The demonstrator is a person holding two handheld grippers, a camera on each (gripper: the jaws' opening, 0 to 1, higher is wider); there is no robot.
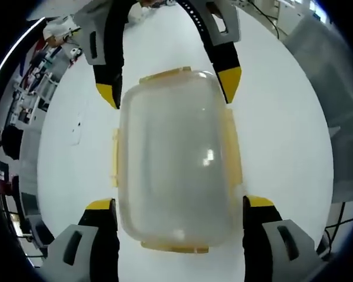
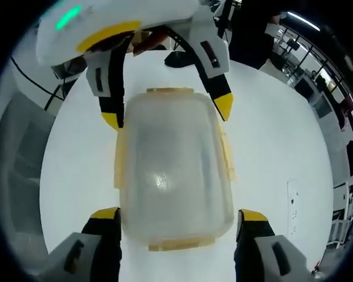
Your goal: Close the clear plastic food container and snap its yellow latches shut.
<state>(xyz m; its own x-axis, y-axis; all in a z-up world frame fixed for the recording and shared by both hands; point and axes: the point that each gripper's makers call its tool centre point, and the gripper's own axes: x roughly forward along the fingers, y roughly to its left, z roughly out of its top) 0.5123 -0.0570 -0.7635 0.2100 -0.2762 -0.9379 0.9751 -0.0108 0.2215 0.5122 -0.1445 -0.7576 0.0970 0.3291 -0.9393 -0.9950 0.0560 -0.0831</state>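
Left gripper view: container lying on white surface, lid on, cloudy clear plastic, yellow latches along the long sides and at both ends. Left hand-held gripper open, its yellow-tipped jaws spread wide, one at each near corner of the container; touching the walls or just beside them cannot be told. Right hand-held gripper coming in from the top of the view, likewise open, jaws astride the far end of the container. Cluttered shelves at the left edge of the view.

Right gripper view: same container seen from the opposite end, lid seated, yellow tab at the near end and another at the far end, side latches lying along the walls; snapped or not cannot be told. Right hand-held gripper open, jaws flanking the near corners. Left hand-held gripper entering from the top, open, jaws either side of the far end. White surface round, a person in dark clothes beyond its far edge
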